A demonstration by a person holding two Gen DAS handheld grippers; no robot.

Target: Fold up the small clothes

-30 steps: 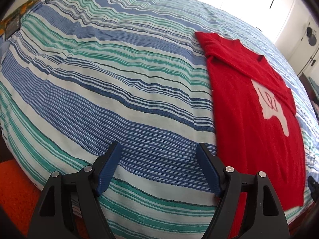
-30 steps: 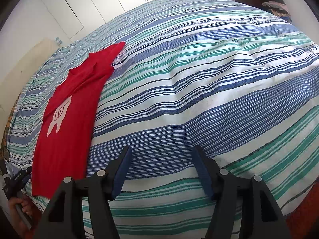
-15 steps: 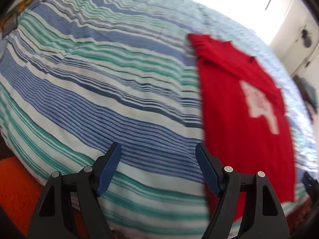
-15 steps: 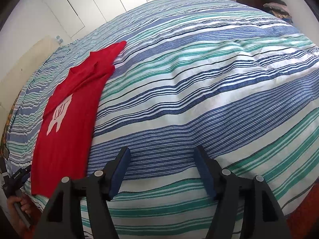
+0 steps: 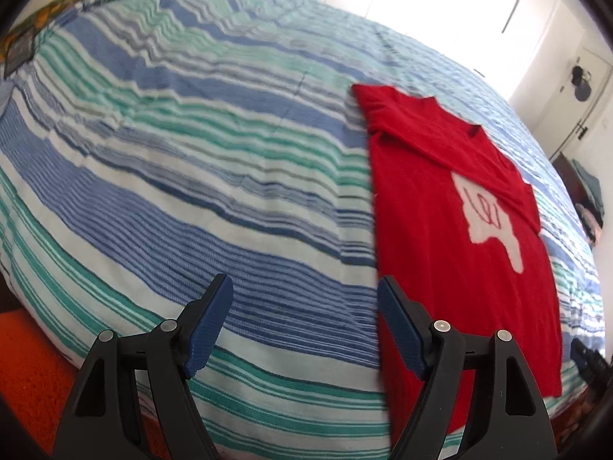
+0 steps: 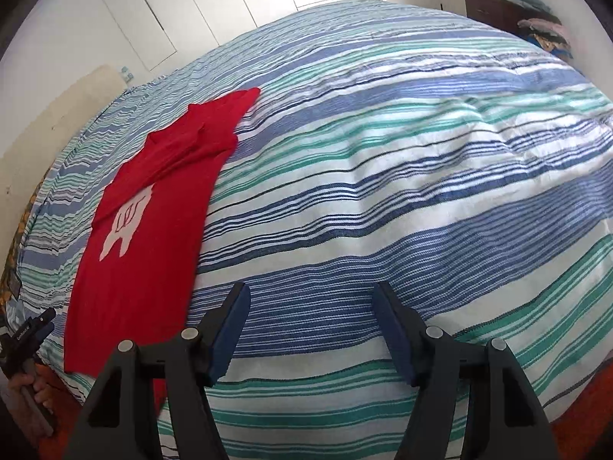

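Left claw (image 5: 302, 306) spread, nothing between its blue pads, hanging over the near edge of the bed (image 5: 191, 191). Right claw (image 6: 312, 314) likewise spread and empty above the striped cover. Red shirt (image 5: 459, 237) lies flat between the two, hem at the near edge, one sleeve folded across its white print (image 5: 486, 214). White cupboard doors (image 6: 161, 19) beyond.
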